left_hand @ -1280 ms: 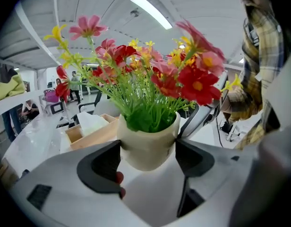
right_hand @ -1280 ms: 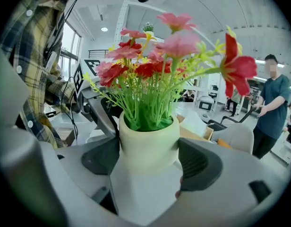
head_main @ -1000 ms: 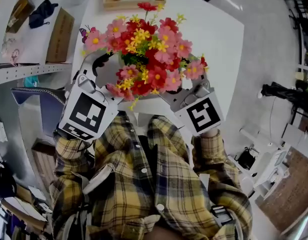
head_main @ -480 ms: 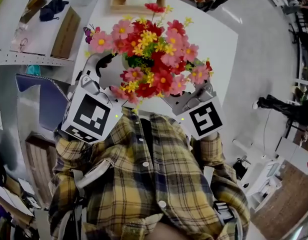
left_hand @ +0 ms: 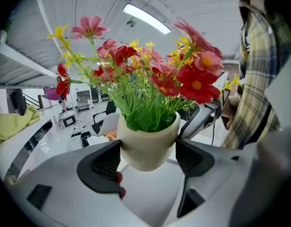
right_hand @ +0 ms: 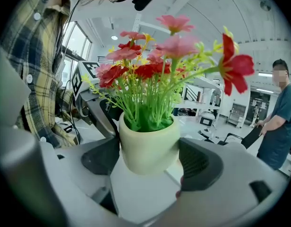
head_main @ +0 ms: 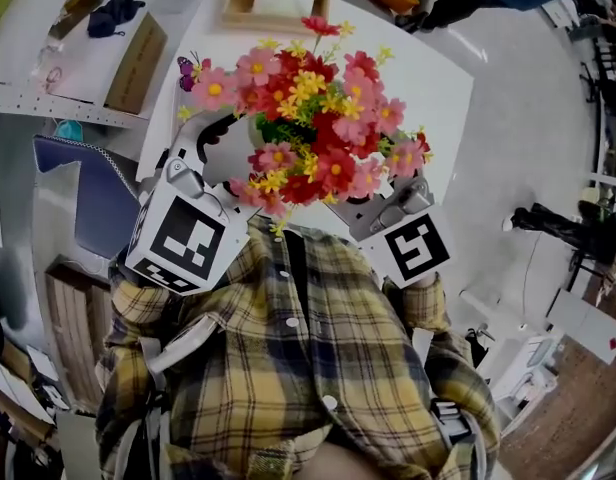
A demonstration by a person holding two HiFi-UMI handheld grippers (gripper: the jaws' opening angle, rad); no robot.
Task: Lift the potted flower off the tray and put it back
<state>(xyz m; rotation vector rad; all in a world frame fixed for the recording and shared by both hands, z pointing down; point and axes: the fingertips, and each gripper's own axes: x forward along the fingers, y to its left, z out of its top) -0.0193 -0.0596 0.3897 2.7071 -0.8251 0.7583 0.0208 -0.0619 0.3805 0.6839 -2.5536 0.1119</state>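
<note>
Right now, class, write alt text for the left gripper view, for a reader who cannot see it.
A potted flower, a cream pot full of red, pink and yellow blooms on green stems, is gripped between the two dark jaw pads of the left gripper. A person's plaid shirt fills the right edge.
</note>
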